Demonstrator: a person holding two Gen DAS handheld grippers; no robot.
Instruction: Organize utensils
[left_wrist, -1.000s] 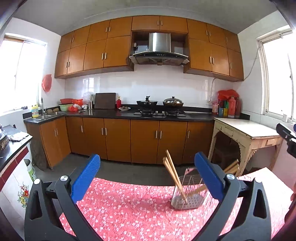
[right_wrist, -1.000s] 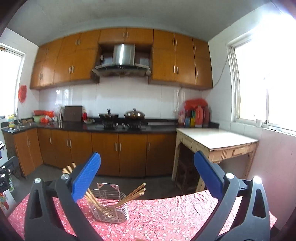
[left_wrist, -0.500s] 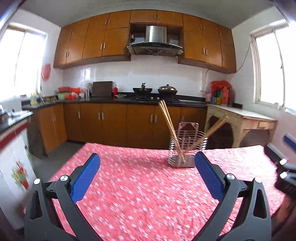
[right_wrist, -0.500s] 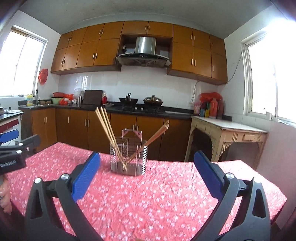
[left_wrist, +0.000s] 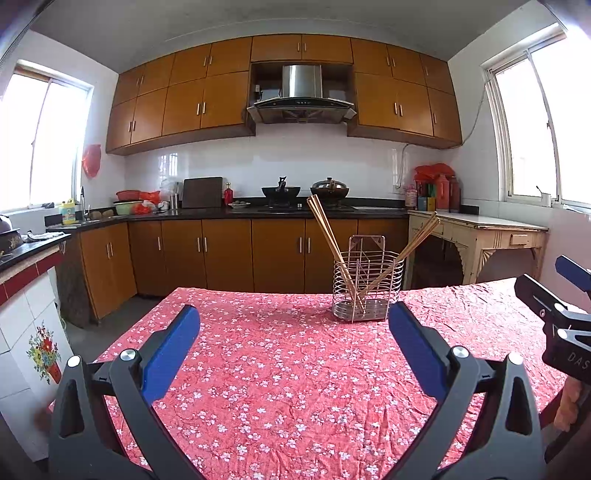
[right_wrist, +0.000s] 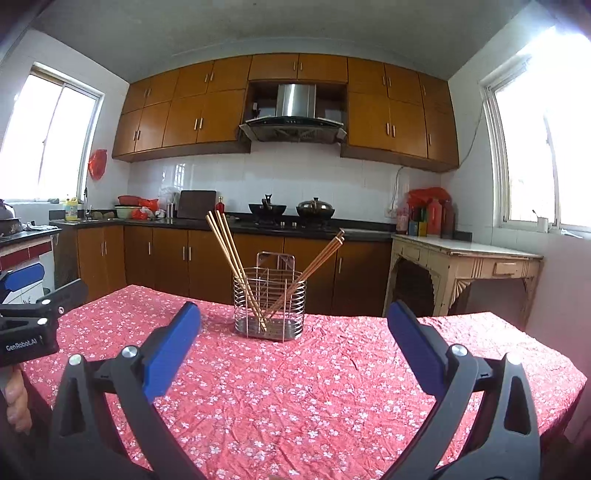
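A wire utensil holder (left_wrist: 367, 287) (right_wrist: 270, 302) stands upright on the far part of a table with a red flowered cloth (left_wrist: 295, 376) (right_wrist: 332, 387). Wooden chopsticks (left_wrist: 330, 242) (right_wrist: 231, 254) lean out of it in two bundles, one to the left and one (left_wrist: 413, 242) (right_wrist: 314, 264) to the right. My left gripper (left_wrist: 293, 321) is open, held low over the near cloth, well short of the holder. My right gripper (right_wrist: 293, 317) is open too, empty, the holder beyond and between its blue pads. Each gripper shows at the edge of the other's view.
A cream side table (left_wrist: 476, 236) (right_wrist: 465, 262) stands beyond the far right corner. Wooden kitchen cabinets (left_wrist: 229, 251) and a dark counter with pots (right_wrist: 291, 210) run along the back wall. A tiled counter (left_wrist: 26, 295) is at the left. A hand (right_wrist: 16, 402) holds the left gripper.
Both views have dropped and pulled back over the last second, so the table top fills more of the frame. The holder with chopsticks stays put. Both grippers stayed open.
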